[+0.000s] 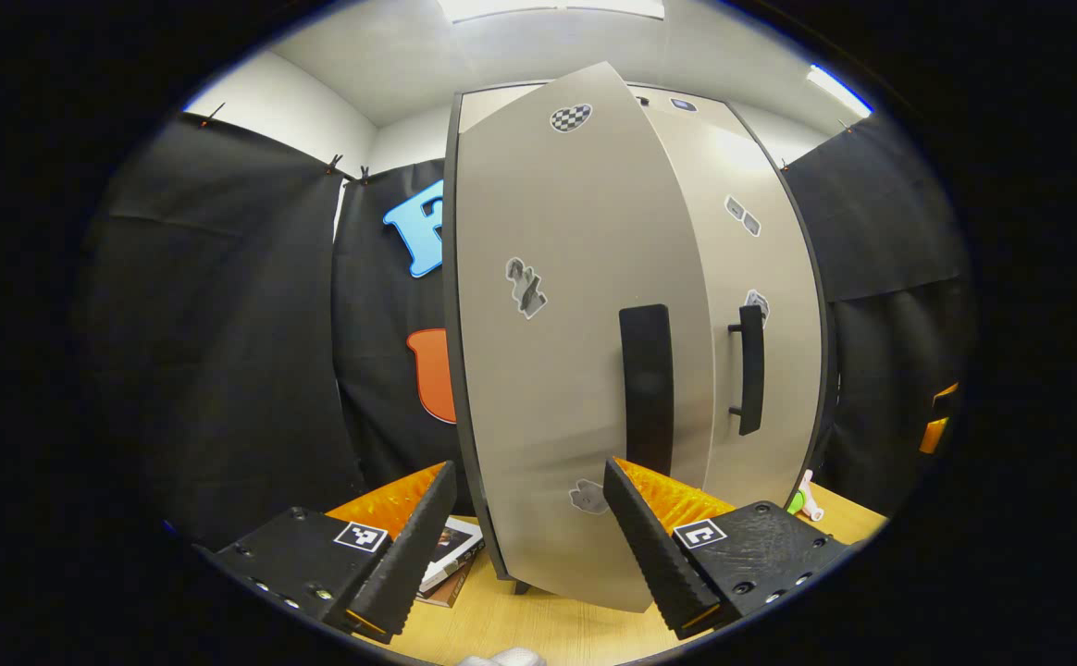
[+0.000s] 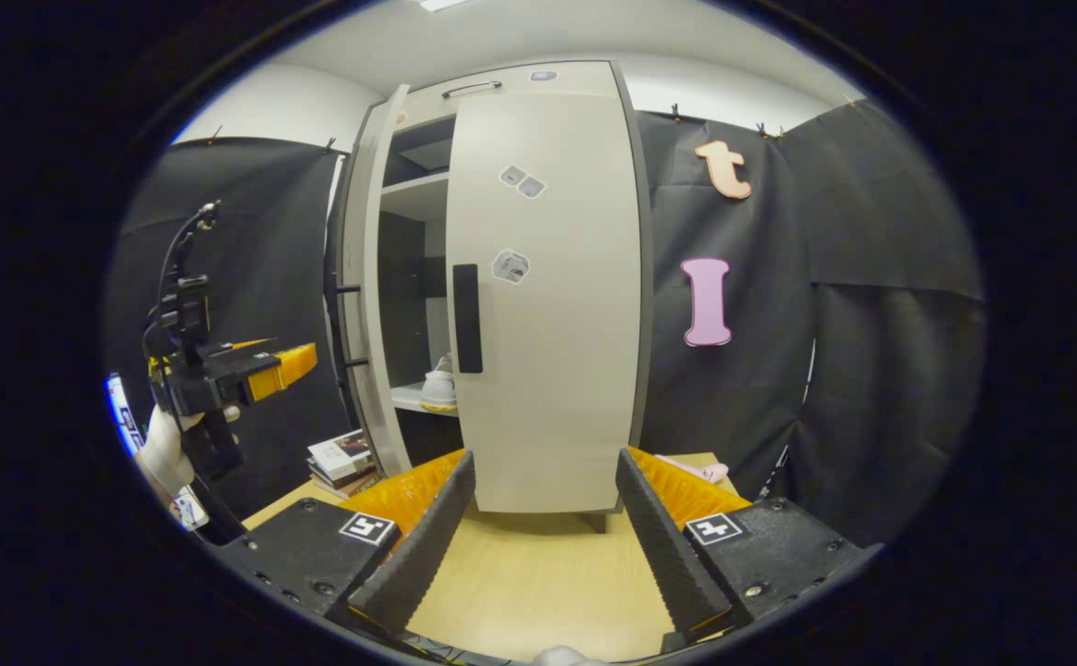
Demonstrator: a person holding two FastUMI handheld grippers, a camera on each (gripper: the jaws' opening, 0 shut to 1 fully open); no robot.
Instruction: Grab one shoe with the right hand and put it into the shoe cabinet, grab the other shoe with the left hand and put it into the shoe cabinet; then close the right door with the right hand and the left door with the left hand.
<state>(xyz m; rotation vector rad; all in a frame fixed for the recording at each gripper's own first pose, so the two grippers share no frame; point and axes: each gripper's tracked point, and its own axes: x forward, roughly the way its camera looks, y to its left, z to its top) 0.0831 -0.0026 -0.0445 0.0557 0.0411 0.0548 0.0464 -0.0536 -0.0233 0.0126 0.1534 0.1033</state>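
The beige shoe cabinet stands on a wooden table. Its right door sits flush with the front, and its left door hangs ajar. Through the gap a white shoe rests on a lower shelf. In the left gripper view the left door swings close in front of me, its dark handle just above my open left gripper. The right door handle lies behind it. My right gripper is open and holds nothing, a short way back from the cabinet. A gloved hand holds the left gripper beside the ajar door.
A stack of books lies on the table by the cabinet's left foot. A pink item lies at the cabinet's right, and a small green and white object sits there too. Black cloth walls close in the booth.
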